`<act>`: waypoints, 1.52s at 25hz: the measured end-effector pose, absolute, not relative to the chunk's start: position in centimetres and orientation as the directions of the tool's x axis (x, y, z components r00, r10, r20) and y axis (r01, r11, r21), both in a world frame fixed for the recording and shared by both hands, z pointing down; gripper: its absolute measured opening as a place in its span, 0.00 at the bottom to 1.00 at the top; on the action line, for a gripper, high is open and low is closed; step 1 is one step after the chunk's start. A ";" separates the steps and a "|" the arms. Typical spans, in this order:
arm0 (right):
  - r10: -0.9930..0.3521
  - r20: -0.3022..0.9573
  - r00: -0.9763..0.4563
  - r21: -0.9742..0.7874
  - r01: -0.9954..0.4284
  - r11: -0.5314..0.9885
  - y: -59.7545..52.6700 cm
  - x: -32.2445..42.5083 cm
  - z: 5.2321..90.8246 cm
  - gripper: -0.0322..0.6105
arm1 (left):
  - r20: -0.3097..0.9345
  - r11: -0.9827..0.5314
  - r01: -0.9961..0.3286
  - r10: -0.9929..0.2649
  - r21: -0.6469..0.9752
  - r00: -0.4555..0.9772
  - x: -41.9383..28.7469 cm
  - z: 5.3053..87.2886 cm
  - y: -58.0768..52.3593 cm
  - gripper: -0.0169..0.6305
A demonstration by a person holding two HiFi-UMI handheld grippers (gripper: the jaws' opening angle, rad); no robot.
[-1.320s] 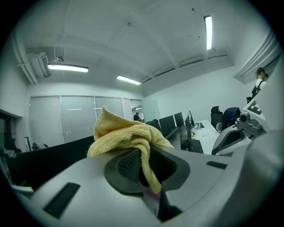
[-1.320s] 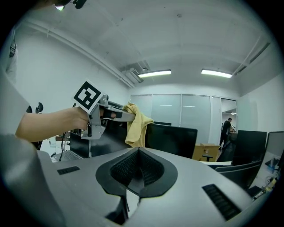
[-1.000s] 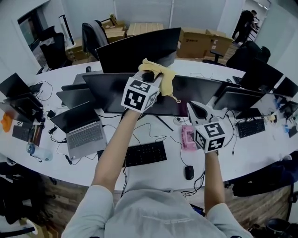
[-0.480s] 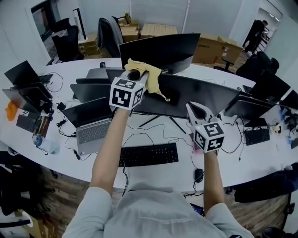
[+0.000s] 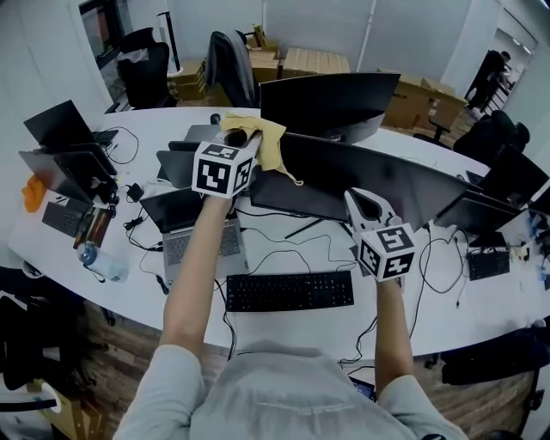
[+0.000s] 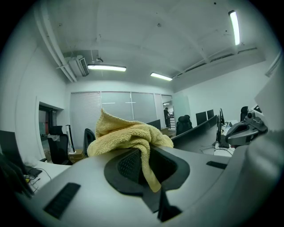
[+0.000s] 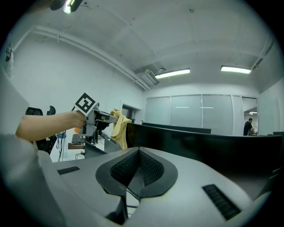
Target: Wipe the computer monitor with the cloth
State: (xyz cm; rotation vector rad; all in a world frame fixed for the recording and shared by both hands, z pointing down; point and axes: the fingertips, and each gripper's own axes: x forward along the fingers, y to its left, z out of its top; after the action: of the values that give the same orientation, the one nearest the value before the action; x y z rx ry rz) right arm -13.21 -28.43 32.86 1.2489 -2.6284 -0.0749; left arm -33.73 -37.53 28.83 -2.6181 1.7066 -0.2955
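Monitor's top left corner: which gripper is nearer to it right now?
Left. The left gripper, shut on the yellow cloth, is up at that corner of the monitor. The right gripper, shut and empty, hangs lower, in front of the screen's middle.

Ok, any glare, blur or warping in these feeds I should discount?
Head view: evenly lit, sharp, but the desk bows from wide-angle distortion. Left gripper view: black round vignette, bright ceiling strip, cloth crisp. Right gripper view: same vignette, a lamp flares at the top edge, monitor dark, glare-free.
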 end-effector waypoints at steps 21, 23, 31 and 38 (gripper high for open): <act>-0.805 0.188 -0.562 0.157 -0.792 0.589 -26.6 -8.2 32.2 0.09 | 0.035 -0.431 -0.899 -0.902 -0.080 0.430 -31.7 29.4 -30.0 0.10; -0.814 0.187 -0.550 0.179 -0.796 0.579 -26.1 -6.3 31.7 0.09 | 0.019 -0.454 -0.885 -0.891 -0.104 0.455 -29.0 29.1 -28.6 0.10; -0.840 0.172 -0.514 0.232 -0.808 0.542 -24.0 0.8 29.7 0.09 | -0.007 -0.548 -0.811 -0.828 -0.203 0.561 -18.9 27.2 -25.1 0.10; -0.853 0.148 -0.501 0.230 -0.821 0.523 -22.8 4.6 29.3 0.09 | -0.018 -0.585 -0.773 -0.794 -0.244 0.607 -14.0 27.0 -23.1 0.10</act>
State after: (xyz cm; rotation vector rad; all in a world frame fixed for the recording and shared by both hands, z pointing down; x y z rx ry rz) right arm 4.65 -22.84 29.31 1.4137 -2.5224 -0.1890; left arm -14.03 -23.05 27.00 -2.6065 1.2919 -0.1357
